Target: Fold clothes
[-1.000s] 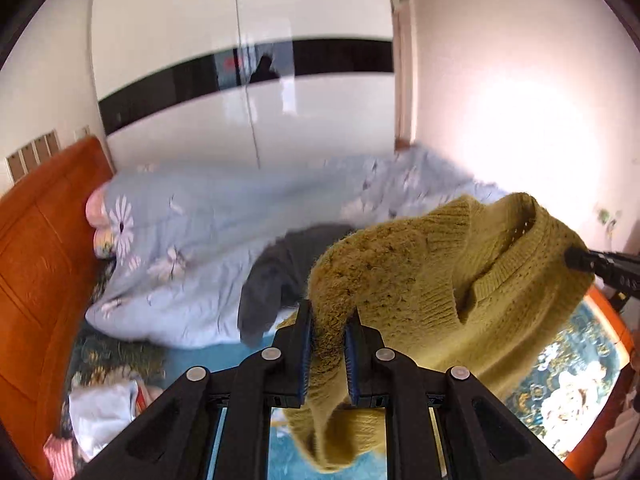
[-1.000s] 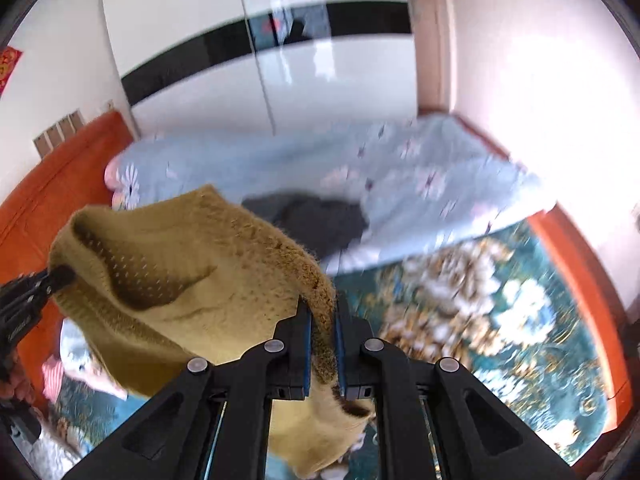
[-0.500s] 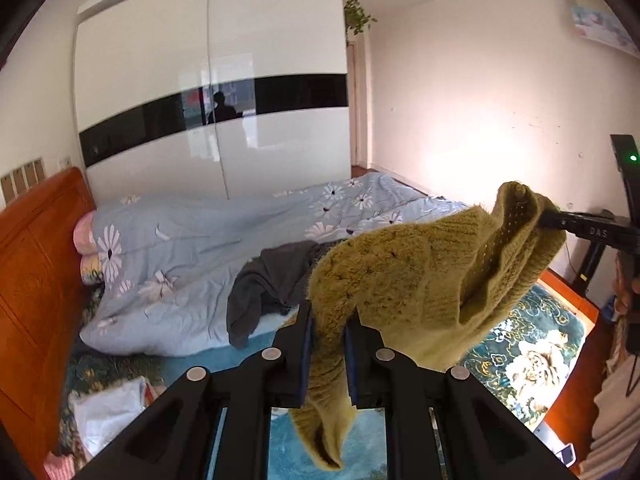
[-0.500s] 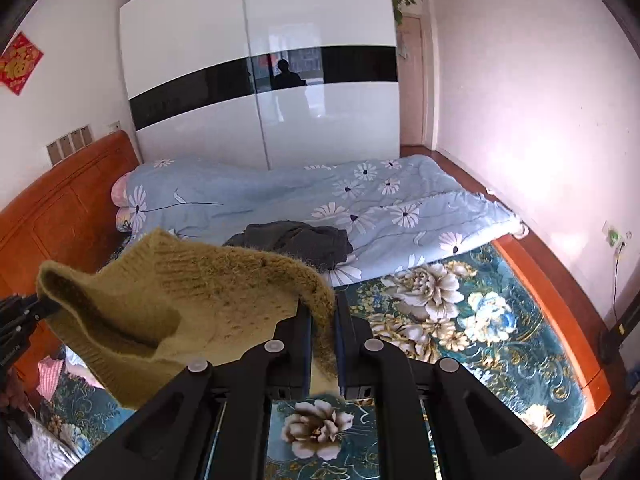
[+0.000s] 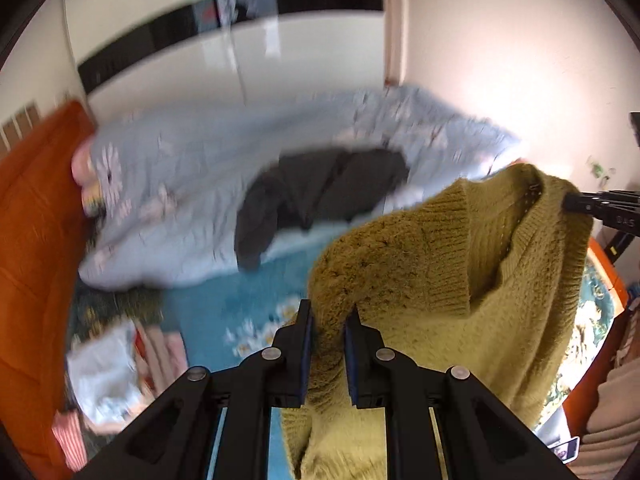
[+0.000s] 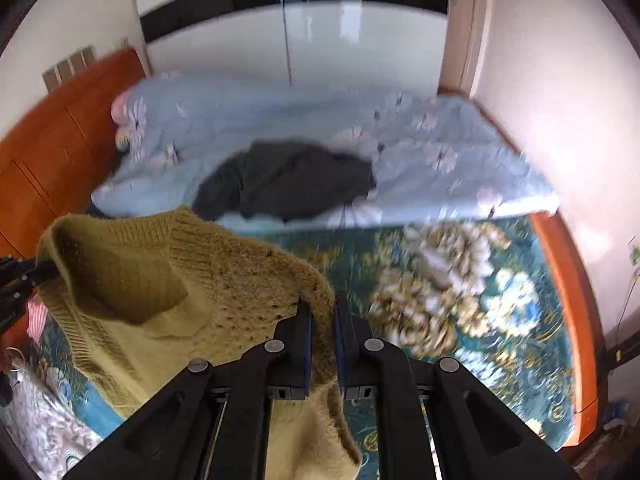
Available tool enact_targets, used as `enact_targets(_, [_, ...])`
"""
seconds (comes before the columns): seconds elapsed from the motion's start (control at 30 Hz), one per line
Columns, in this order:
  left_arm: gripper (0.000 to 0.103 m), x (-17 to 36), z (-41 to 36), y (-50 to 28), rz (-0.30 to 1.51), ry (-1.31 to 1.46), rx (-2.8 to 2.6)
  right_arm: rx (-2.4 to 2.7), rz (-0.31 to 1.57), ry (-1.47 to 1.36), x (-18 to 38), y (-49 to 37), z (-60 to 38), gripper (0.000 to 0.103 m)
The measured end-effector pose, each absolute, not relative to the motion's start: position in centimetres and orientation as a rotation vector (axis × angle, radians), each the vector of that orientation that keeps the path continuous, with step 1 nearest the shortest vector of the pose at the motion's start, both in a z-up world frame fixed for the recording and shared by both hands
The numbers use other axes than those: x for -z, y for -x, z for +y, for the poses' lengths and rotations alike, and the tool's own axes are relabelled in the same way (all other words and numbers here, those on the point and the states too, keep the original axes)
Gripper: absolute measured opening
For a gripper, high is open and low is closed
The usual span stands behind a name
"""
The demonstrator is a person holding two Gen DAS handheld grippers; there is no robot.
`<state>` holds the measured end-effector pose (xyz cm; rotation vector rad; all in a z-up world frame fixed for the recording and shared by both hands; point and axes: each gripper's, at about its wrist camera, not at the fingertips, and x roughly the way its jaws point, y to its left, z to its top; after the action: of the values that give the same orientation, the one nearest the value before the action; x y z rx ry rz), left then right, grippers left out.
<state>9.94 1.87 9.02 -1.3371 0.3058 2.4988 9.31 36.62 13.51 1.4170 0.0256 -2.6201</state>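
A mustard sweater point(image 5: 460, 280) hangs in the air above the bed point(image 6: 460, 300), pinched at one shoulder by the left tongs point(image 5: 328, 320) and at the other by the right tongs point(image 6: 323, 312). Beyond, at 12 o'clock, dark clothes point(image 6: 288, 180) lie on a blue quilt point(image 6: 420, 152).

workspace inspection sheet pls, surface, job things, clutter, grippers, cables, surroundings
surface: bed with a teal floral sheet; light blue quilt bunched along its far side.
job's things: mustard sweater held up in the air between both grippers; dark garment lying crumpled on the quilt.
clutter: pile of cloths at the near left of the bed, blurred.
grippers: left gripper shut on the sweater; right gripper shut on the sweater's other shoulder.
cables: one thin cable hanging down the right wall.
surroundings: orange wooden headboard, white wardrobe with a black band, pale wall.
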Motion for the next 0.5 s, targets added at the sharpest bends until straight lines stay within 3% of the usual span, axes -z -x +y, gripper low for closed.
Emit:
enact_targets(0.27, [0.015, 1.3, 4.1, -1.8, 0.281, 1.691, -2.446, 2.401, -0.087, -1.705, -2.0, 0.0, 37.9, 0.01])
enact_targets(0.5, [0.015, 3.7, 5.2, 6.0, 0.333, 1.759, -2.471, 2.357, -0.007, -1.745, 0.5, 8.2, 36.8, 0.01])
